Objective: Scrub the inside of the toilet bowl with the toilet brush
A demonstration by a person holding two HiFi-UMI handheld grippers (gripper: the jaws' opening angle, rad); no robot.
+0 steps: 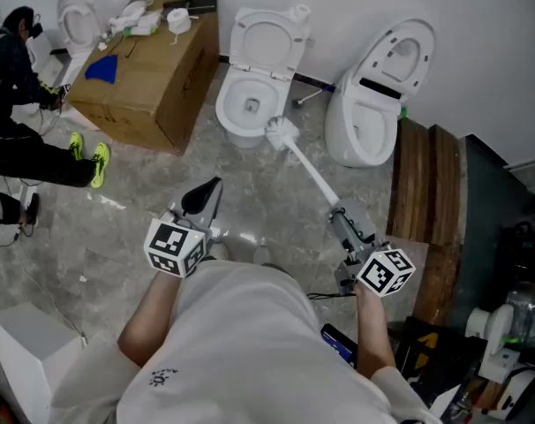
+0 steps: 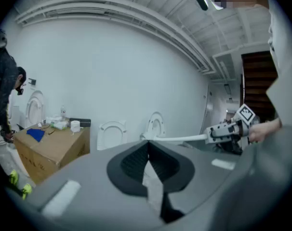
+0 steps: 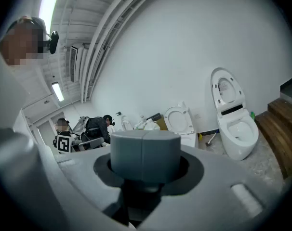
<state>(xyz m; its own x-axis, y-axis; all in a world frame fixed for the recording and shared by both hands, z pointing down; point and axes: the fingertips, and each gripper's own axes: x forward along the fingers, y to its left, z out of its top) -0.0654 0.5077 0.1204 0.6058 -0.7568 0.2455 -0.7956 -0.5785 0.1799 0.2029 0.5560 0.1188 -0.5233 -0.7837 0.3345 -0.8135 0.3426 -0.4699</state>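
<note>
A white toilet brush (image 1: 283, 132) hangs in the air, its bristle head just in front of the open middle toilet bowl (image 1: 250, 106). Its long handle (image 1: 316, 177) slants back to my right gripper (image 1: 340, 215), which is shut on its end. The left gripper view shows the brush handle (image 2: 179, 139) level, held by the right gripper (image 2: 223, 131). In the right gripper view a grey cylinder (image 3: 145, 155) fills the jaws and hides the rest. My left gripper (image 1: 207, 193) hovers over the floor, shut and empty, with its fingertips (image 2: 147, 148) meeting.
A second open toilet (image 1: 373, 113) stands to the right, beside wooden steps (image 1: 422, 193). Left of the middle toilet is a cardboard box (image 1: 153, 78) with small items on top. A third toilet (image 1: 78, 20) and a crouching person (image 1: 16, 104) are at far left.
</note>
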